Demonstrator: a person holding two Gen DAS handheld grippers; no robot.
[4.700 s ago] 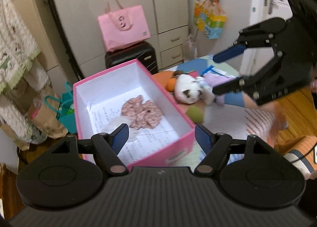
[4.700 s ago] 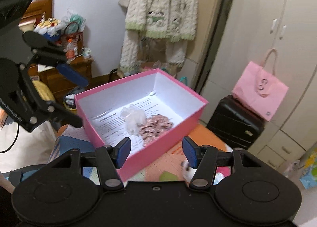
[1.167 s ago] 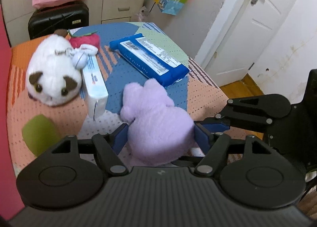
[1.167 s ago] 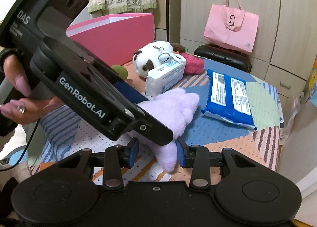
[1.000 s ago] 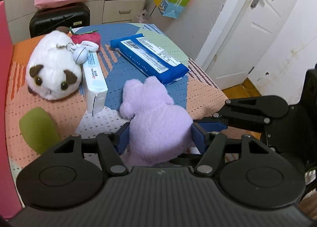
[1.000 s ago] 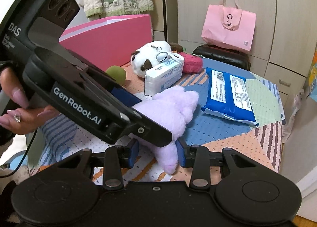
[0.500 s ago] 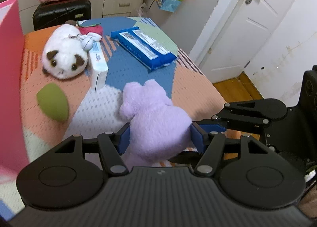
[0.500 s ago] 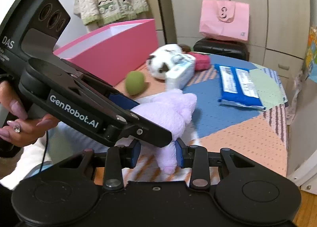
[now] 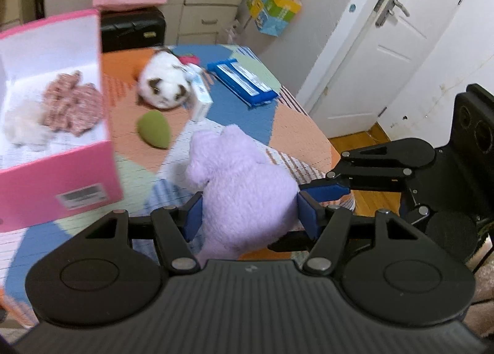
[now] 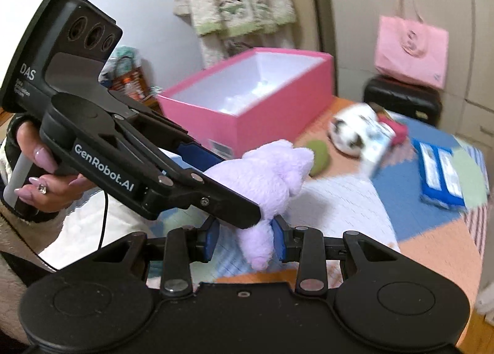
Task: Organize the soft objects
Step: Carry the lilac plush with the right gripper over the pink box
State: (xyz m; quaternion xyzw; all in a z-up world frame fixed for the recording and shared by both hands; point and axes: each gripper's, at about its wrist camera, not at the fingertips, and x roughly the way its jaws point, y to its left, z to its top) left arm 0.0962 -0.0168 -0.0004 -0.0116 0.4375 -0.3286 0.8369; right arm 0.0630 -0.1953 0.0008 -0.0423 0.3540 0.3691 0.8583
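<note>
Patchwork-covered table beside white door.

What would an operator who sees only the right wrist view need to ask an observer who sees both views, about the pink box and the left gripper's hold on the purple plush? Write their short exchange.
Operator: I cannot see the floor of the pink box. Anything inside?
Observer: Yes. The left wrist view shows a pinkish-brown fluffy piece and a white fluffy piece lying in it.
Operator: One finger of the left gripper blocks my view. Are both pads on the purple plush?
Observer: Yes, its blue pads press the body from both sides.
</note>
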